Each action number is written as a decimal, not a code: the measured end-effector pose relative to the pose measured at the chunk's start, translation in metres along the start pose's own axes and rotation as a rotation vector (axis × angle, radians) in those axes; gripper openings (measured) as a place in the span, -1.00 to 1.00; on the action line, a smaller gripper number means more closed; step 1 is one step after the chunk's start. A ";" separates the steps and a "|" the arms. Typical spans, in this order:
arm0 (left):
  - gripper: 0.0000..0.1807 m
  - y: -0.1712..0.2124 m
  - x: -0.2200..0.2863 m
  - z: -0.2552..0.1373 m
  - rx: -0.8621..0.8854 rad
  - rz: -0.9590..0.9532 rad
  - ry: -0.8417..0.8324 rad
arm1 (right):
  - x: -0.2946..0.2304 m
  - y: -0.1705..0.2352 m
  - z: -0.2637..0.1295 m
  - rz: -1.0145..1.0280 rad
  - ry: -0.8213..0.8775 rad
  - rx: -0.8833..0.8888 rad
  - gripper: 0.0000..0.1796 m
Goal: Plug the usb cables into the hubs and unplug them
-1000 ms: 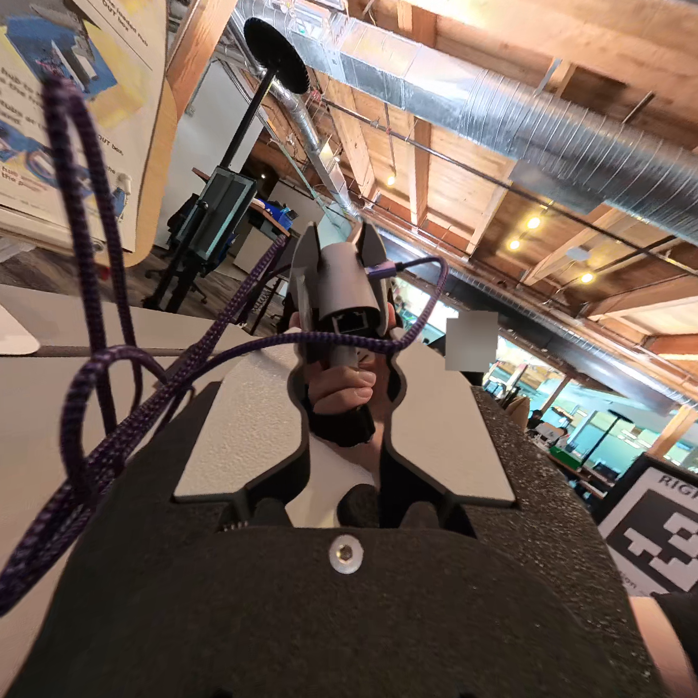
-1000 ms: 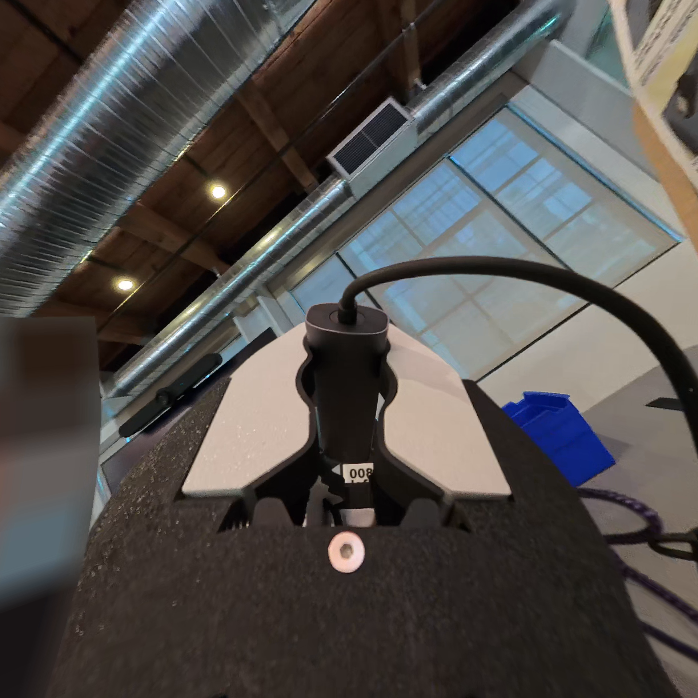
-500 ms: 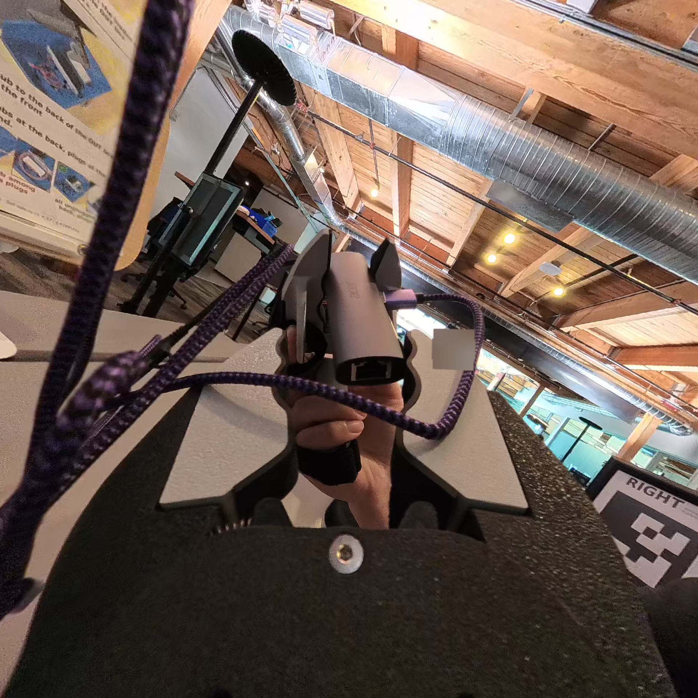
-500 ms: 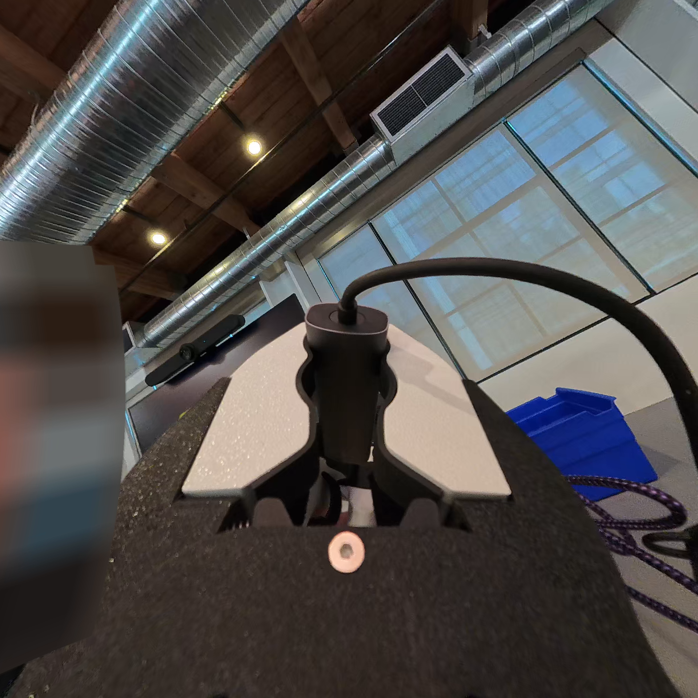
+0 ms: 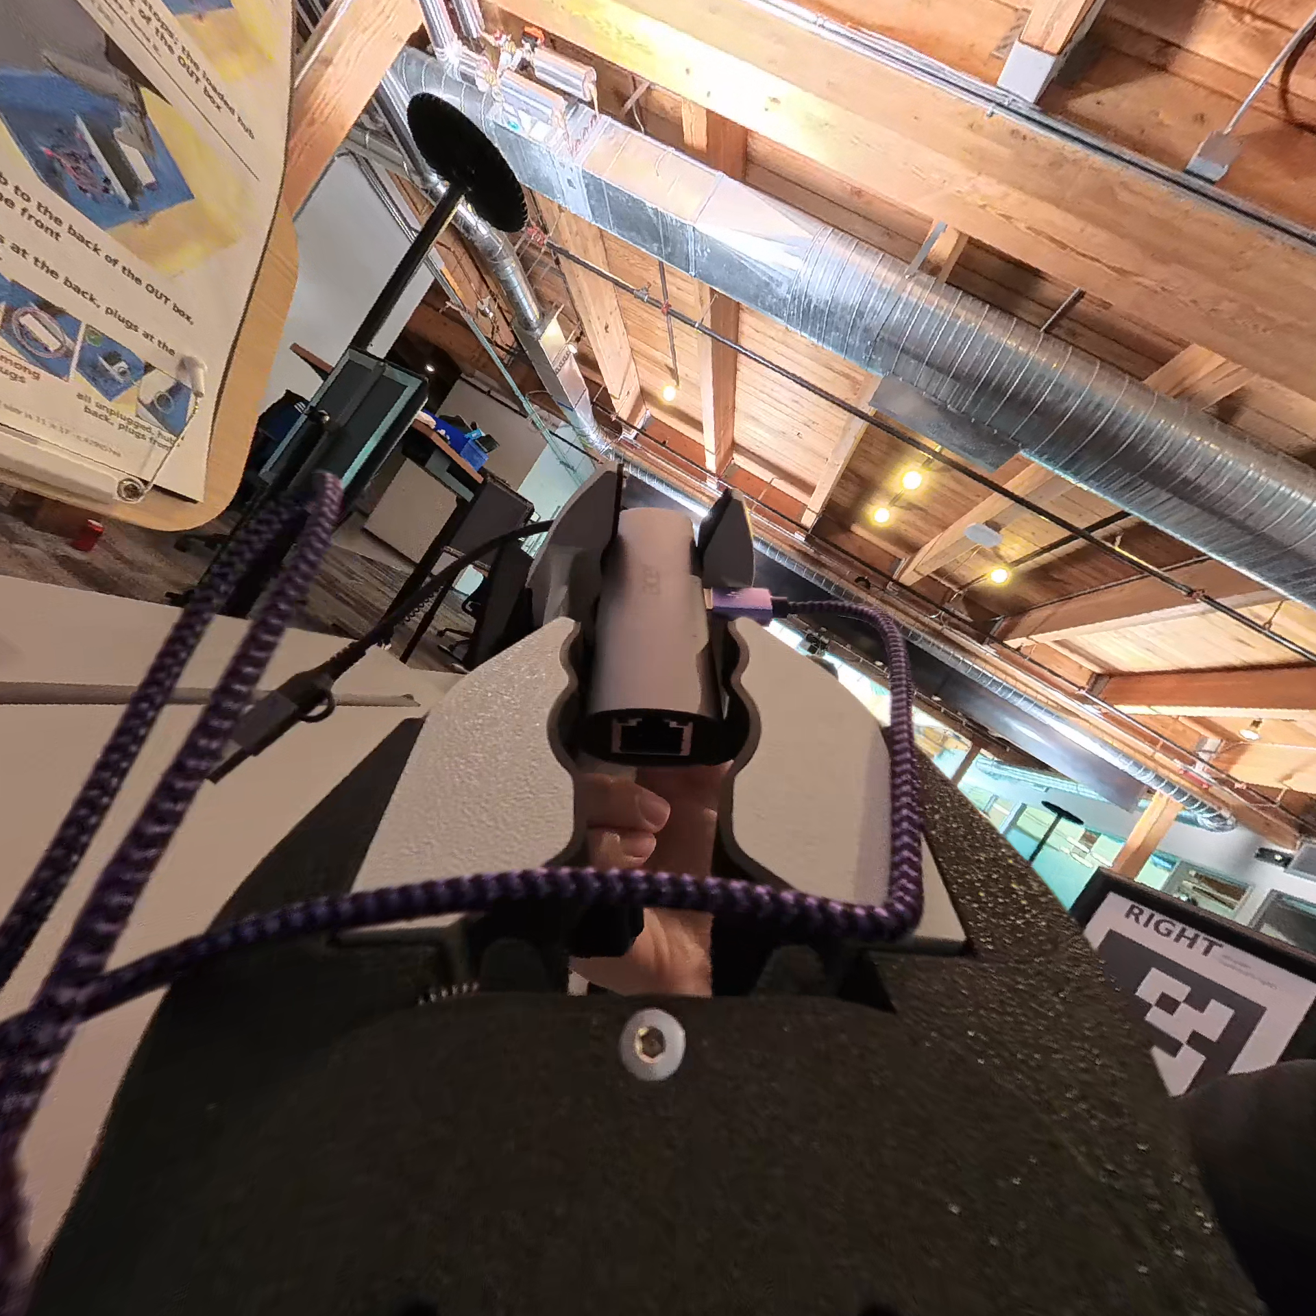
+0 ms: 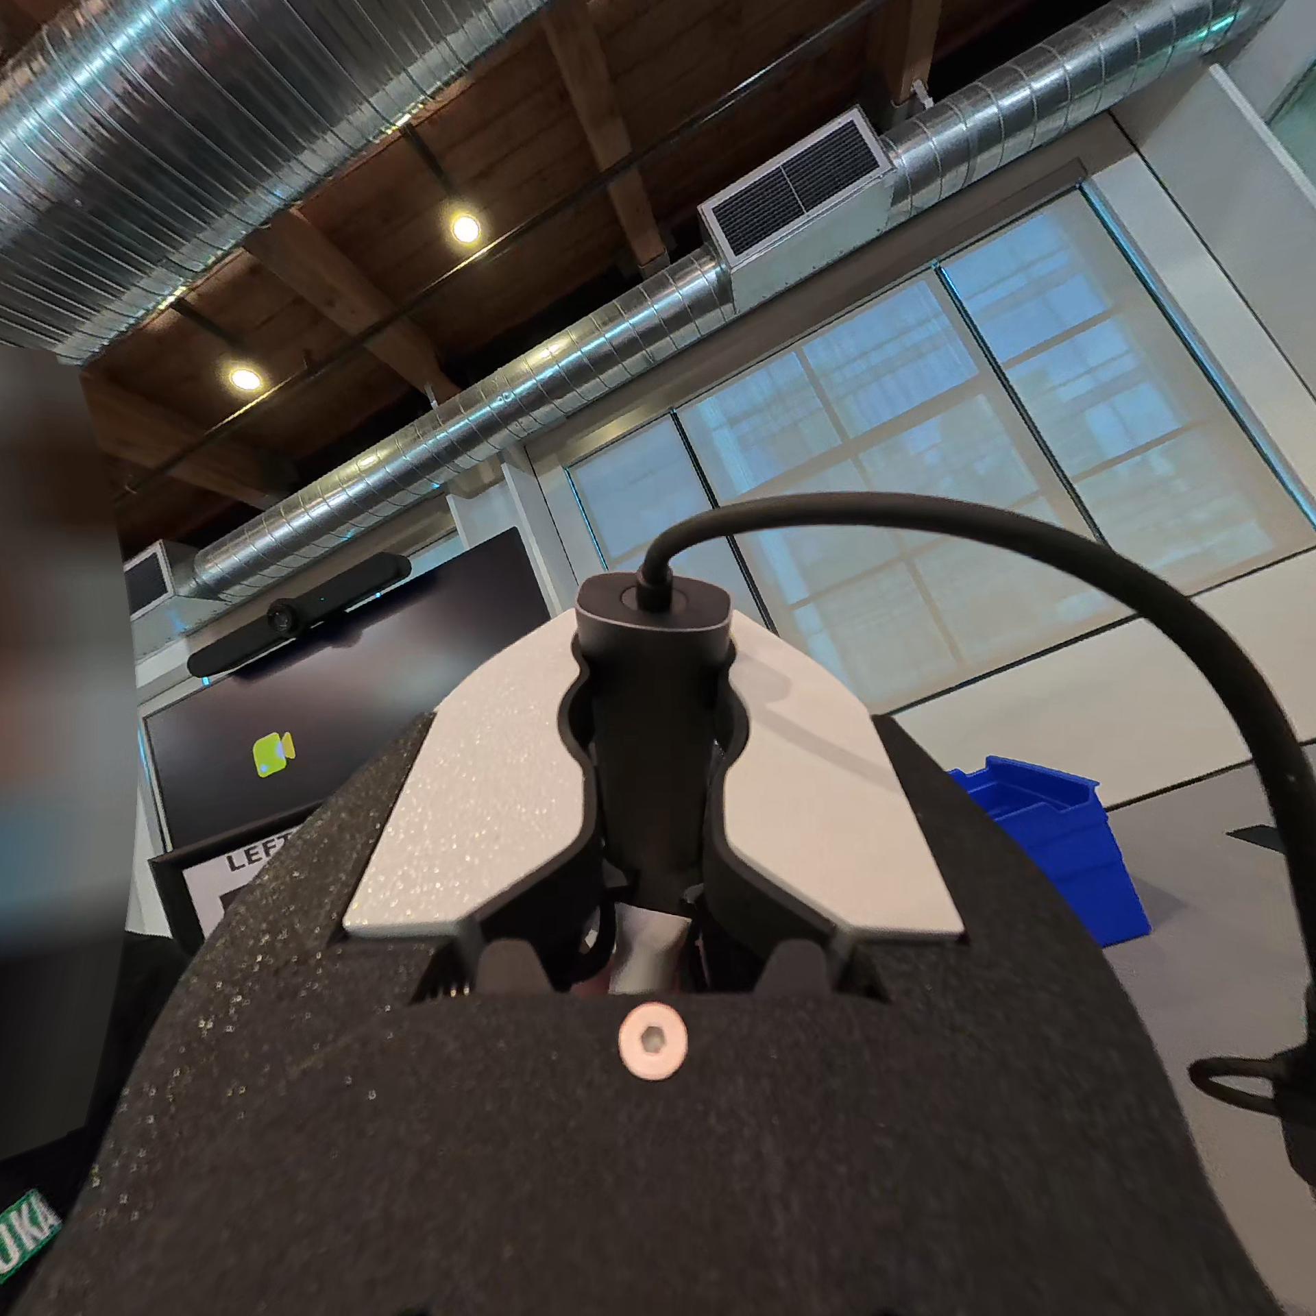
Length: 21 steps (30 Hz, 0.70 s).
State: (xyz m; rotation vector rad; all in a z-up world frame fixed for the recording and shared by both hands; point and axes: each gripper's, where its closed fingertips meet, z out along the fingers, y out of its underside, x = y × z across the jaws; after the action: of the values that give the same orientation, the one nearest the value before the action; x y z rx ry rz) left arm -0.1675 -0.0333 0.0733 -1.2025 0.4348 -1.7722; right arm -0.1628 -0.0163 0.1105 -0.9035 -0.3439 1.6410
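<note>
In the left wrist view, the left gripper (image 5: 651,719) has its two fingers either side of the near end of a grey hub (image 5: 651,641), whose network socket faces the camera; the fingers look closed against it, though whether they clamp it cannot be told for sure. The far end of the hub sits in the right gripper (image 5: 641,541), raised against timber beams and silver ducting, apparently to steady the body from both ends. A purple braided cable (image 5: 894,748) is plugged into the hub's right side by its purple plug (image 5: 740,605) and loops across the left gripper, slack enough not to tug the port. A hand (image 5: 644,854) shows below the hub. In the right wrist view, the right gripper (image 6: 651,683) is clenched on the dark end of the hub (image 6: 651,705), its own black lead (image 6: 997,555) arching off right. A blue bin (image 6: 1054,847) stands on the table (image 6: 1210,947) beyond. The cable appears seated, so unplugging likely comes next.
</note>
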 end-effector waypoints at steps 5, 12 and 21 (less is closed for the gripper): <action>-0.60 0.001 -0.001 0.000 -0.023 0.012 -0.013 | 0.000 0.000 -0.001 -0.011 -0.005 0.017 -0.67; -0.57 -0.002 -0.009 -0.004 -0.012 0.001 -0.041 | 0.002 0.004 -0.002 -0.068 0.015 0.056 -0.67; -0.60 0.001 -0.009 -0.005 -0.049 -0.014 -0.023 | 0.000 0.005 -0.004 -0.098 -0.002 0.099 -0.67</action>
State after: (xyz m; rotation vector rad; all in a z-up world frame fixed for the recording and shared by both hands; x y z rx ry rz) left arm -0.1710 -0.0274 0.0657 -1.2615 0.4596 -1.7674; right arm -0.1632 -0.0184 0.1048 -0.7991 -0.3010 1.5548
